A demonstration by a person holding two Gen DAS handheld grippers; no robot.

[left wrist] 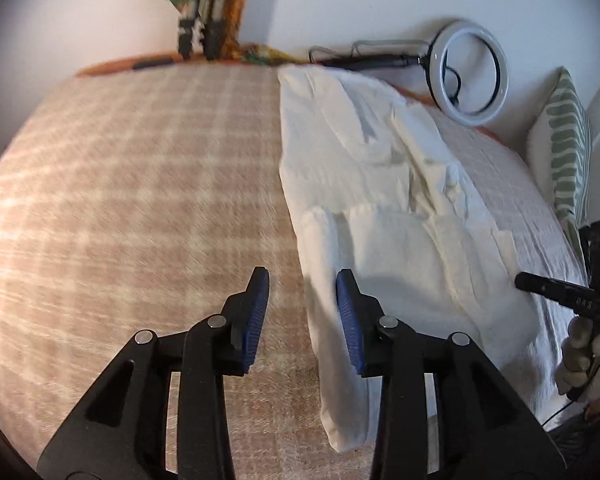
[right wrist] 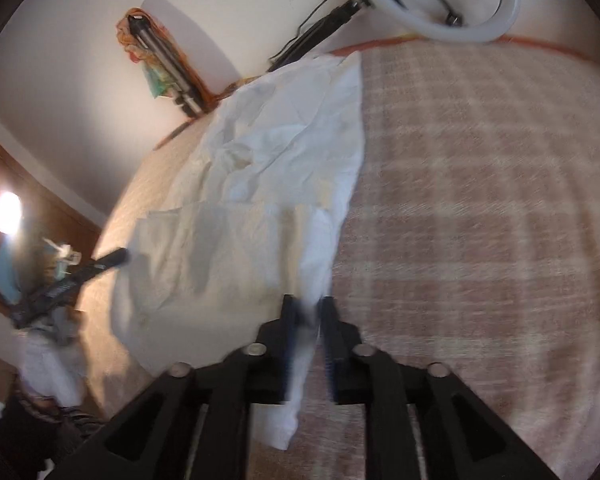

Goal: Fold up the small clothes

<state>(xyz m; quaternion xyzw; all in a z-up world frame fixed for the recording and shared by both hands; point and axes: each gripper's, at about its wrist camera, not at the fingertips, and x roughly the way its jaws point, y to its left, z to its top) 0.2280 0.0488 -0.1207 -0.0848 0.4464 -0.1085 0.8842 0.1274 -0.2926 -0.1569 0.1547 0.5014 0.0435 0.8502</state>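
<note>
One white garment (left wrist: 384,200) is lying on one checked bed (left wrist: 140,184). One ring light (left wrist: 474,76) is leaning at the wall, and one striped pillow (left wrist: 568,160) is standing at the bed's edge. Two grippers are showing, left (left wrist: 302,308) and right (right wrist: 309,336), each carrying two fingers (left wrist: 350,320). One lamp (right wrist: 8,212) is glowing.

White garment (left wrist: 380,184), kinda creamy and pretty wrinkled, is lying spread out on the checked bedspread (left wrist: 140,184) with one long edge folded over onto itself.
</note>
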